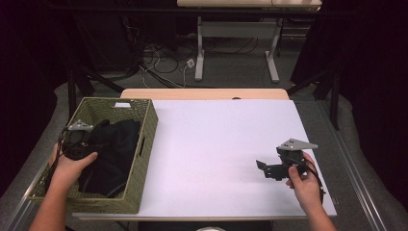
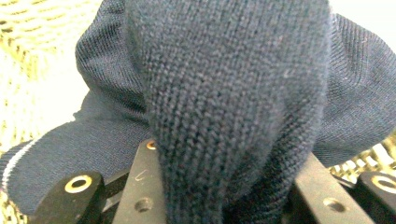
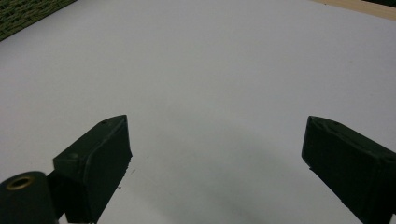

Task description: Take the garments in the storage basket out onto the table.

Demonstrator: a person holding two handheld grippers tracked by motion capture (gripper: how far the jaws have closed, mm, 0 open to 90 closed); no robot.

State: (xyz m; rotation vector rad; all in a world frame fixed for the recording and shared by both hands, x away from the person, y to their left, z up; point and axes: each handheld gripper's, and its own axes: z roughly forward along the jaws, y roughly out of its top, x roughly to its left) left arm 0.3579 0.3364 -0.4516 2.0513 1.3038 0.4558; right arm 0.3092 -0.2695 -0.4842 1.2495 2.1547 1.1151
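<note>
A: In the high view, where does the work sit?

B: At the table's left edge. A green woven basket point(image 1: 144, 126) stands there, its near end close to the table's front edge, and a dark navy knit garment point(image 1: 113, 144) lies heaped inside it. The left gripper point(image 1: 79, 139) is over the basket's left side, held in the person's left hand point(image 1: 72, 166), its front end down in the cloth.

A: And the other one?

B: The right gripper point(image 1: 269, 168) is above the white table point(image 1: 216, 139) near the front right corner, held in the right hand point(image 1: 303, 185) and pointing left, toward the basket. It is well apart from the basket and from the garment.

A: What does the left gripper view give?

B: The knit garment point(image 2: 233, 93) close up. A thick fold of it rises from between the two black jaws, which are pressed in on it from both sides, so the left gripper point(image 2: 224, 205) is clamped on the cloth. Woven basket wall point(image 2: 28, 42) shows pale at the left behind it.

A: The right gripper view?

B: The right gripper point(image 3: 217, 154) has its jaws spread wide, nothing between them, with bare white table point(image 3: 210, 70) beyond. A strip of the basket point(image 3: 23, 14) shows at the top left corner.
</note>
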